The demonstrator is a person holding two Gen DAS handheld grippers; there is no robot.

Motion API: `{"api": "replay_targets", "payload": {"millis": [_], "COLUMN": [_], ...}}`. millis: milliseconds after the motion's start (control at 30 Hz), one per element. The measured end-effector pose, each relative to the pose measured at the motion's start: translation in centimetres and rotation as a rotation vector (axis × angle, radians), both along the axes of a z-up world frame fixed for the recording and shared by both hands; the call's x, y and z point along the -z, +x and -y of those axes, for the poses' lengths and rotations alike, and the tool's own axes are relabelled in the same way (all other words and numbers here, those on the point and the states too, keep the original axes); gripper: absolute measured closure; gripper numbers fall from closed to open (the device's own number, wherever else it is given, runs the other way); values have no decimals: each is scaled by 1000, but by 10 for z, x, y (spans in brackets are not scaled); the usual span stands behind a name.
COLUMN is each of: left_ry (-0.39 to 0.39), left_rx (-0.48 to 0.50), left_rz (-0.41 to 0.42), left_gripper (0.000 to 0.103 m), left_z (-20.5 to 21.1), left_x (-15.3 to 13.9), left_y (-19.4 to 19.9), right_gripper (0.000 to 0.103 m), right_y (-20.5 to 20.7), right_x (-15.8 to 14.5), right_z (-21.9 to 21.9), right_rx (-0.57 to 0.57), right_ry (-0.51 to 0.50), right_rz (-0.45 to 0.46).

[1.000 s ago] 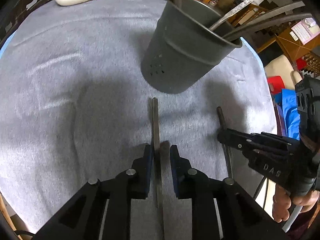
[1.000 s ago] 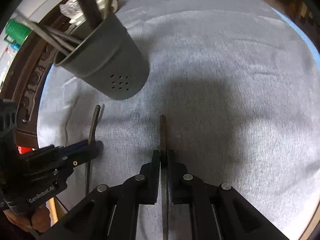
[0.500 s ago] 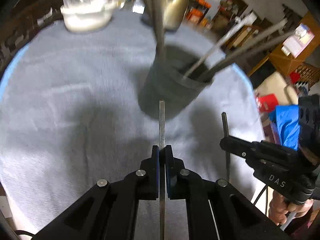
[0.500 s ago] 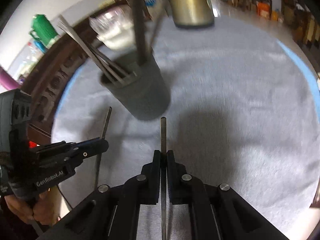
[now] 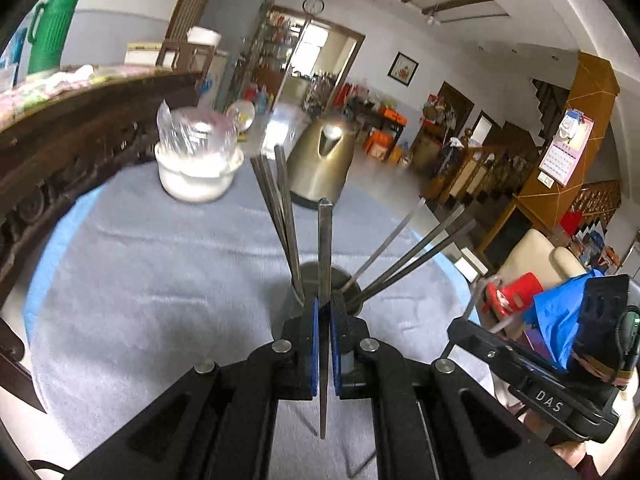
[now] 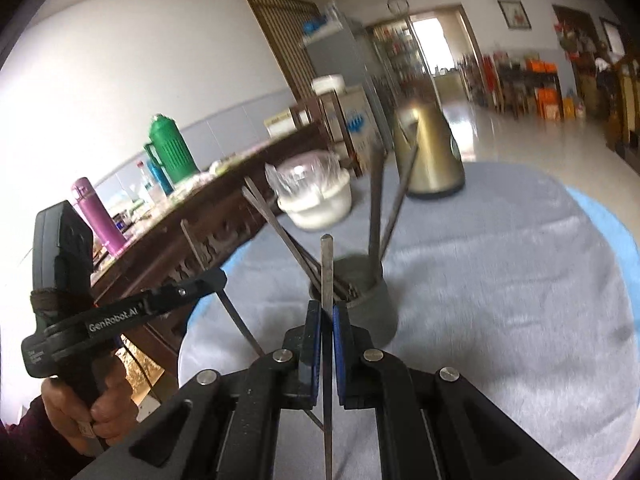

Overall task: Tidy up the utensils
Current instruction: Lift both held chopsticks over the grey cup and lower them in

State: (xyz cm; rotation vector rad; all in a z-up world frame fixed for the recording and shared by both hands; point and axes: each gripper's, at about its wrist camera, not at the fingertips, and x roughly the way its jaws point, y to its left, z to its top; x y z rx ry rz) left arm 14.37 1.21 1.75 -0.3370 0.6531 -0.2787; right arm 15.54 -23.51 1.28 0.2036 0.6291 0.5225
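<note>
Ahead of my left hand-held gripper point(image 5: 322, 312) the holder point(image 5: 320, 280) stands in the way, its utensils fanning out: two handles point(image 5: 280, 208) lean left, three point(image 5: 416, 248) splay right. The gap between those fans is my opening over the rim. The table point(image 5: 152, 280) to the left lies bare until the white bowl point(image 5: 196, 176) and kettle point(image 5: 324, 160) at the far edge. On my right, the other hand-held gripper point(image 5: 464, 324) crowds that side, just beside the holder.
</note>
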Motion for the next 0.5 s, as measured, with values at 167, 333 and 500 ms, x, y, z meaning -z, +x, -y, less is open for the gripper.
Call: {"api": "replay_targets", "payload": {"millis": [167, 333, 500], "left_ry": [6, 29, 41], "left_rx": [-15, -21, -44], "left_rz": [67, 130, 182], "left_gripper": [98, 98, 98], "left_z": [4, 7, 5], "left_x": [-22, -46, -66], "left_y": [-6, -10, -1], "right_gripper": [97, 97, 97], "right_y": [-7, -9, -6], "right_x": [-22, -46, -72], "right_z": [4, 2, -10], "right_rx": [20, 48, 72], "right_ry": [35, 44, 14], "right_rz": [75, 165, 275]}}
